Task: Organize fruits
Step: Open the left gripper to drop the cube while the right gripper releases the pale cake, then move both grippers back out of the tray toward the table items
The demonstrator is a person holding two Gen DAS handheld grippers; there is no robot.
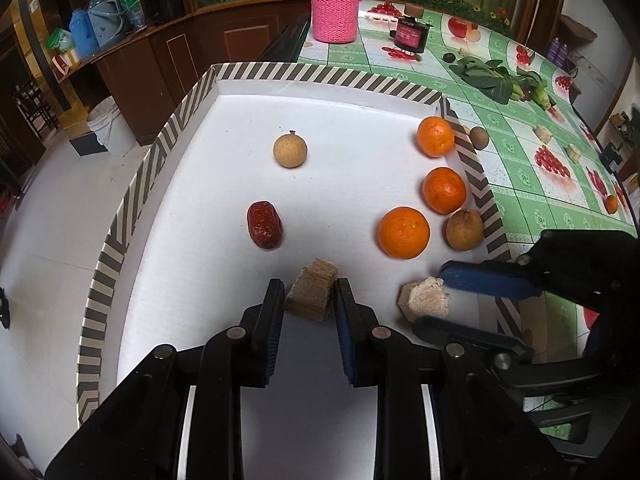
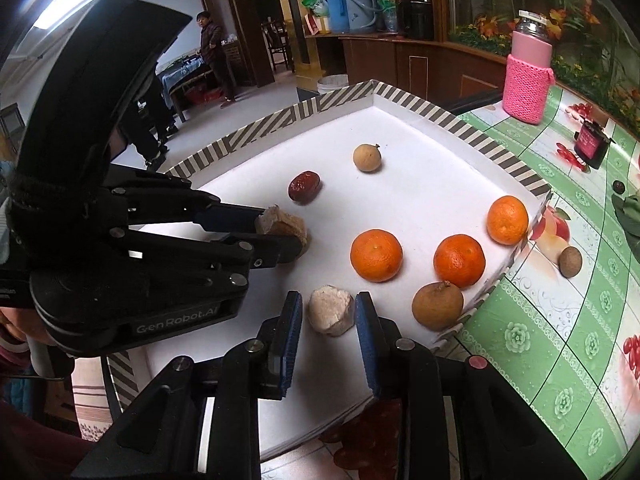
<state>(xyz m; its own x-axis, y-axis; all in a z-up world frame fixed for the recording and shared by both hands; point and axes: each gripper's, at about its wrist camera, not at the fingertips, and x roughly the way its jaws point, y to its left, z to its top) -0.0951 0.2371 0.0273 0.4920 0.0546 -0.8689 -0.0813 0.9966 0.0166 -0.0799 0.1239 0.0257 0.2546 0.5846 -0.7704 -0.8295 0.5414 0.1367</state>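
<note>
From the left wrist camera, a white tray [image 1: 256, 72] with a striped rim sits on a desk [image 1: 520, 152] covered in green fruit-print cloth. The left claw [image 1: 309, 300] sits low over the tray's near edge, its fingers close on either side of a brown fibrous cube [image 1: 311, 294]; they seem to touch it, though whether it is gripped or just let go cannot be told. To its right, the right claw [image 1: 434, 300] reaches in over the tray's right rim, its fingers narrowly apart around a paler chunk [image 1: 425, 298]. Already in the tray are three oranges [image 1: 404, 233] lined along the right rim, a brown longan [image 1: 464, 229] beside them, a lighter longan [image 1: 290, 149] toward the far side, and a red date [image 1: 265, 225] near the left. Outside, a longan [image 1: 479, 137] lies just past the rim, with two small cubes [image 1: 543, 134] and one orange [image 1: 611, 204] farther toward the desk's right edge. From the right wrist camera, the pale chunk [image 2: 331, 310] rests on the tray floor between the right claw's [image 2: 328, 312] fingers with slight gaps each side, so it looks released or not yet gripped. The left claw [image 2: 280, 234] closes on its cube [image 2: 286, 226]. Most of the fruit appears gathered; a few pieces remain on the desk.
</note>
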